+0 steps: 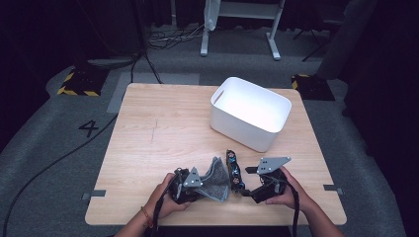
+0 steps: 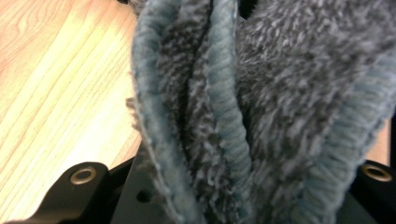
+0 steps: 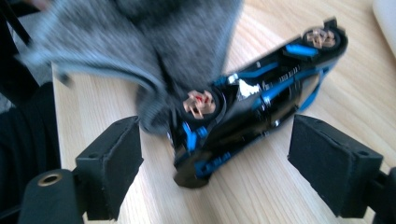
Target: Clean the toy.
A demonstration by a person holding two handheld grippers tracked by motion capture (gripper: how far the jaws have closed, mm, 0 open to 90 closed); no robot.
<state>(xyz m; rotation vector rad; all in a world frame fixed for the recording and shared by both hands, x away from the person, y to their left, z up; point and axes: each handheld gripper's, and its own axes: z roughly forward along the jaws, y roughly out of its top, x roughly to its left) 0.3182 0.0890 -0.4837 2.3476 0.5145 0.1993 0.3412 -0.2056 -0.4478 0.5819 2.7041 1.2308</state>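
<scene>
A grey fuzzy cloth (image 1: pixel 217 177) with a teal ribbed hem lies bunched near the table's front edge. My left gripper (image 1: pixel 202 184) is shut on it; in the left gripper view the cloth (image 2: pixel 261 102) rises folded from between the jaws of the left gripper (image 2: pixel 229 189). A black-and-blue toy car (image 1: pixel 232 170) lies just right of the cloth and touches it. My right gripper (image 1: pixel 246 181) stands open at the car's near end. In the right gripper view the toy car (image 3: pixel 261 98) lies tilted between the wide-apart pads of the right gripper (image 3: pixel 219 156), and the cloth (image 3: pixel 154 42) covers its far left end.
A white plastic bin (image 1: pixel 242 129) stands on the wooden table (image 1: pixel 163 128) at the back right, with nothing visible inside. Cables and a white stand's feet lie on the floor beyond the table.
</scene>
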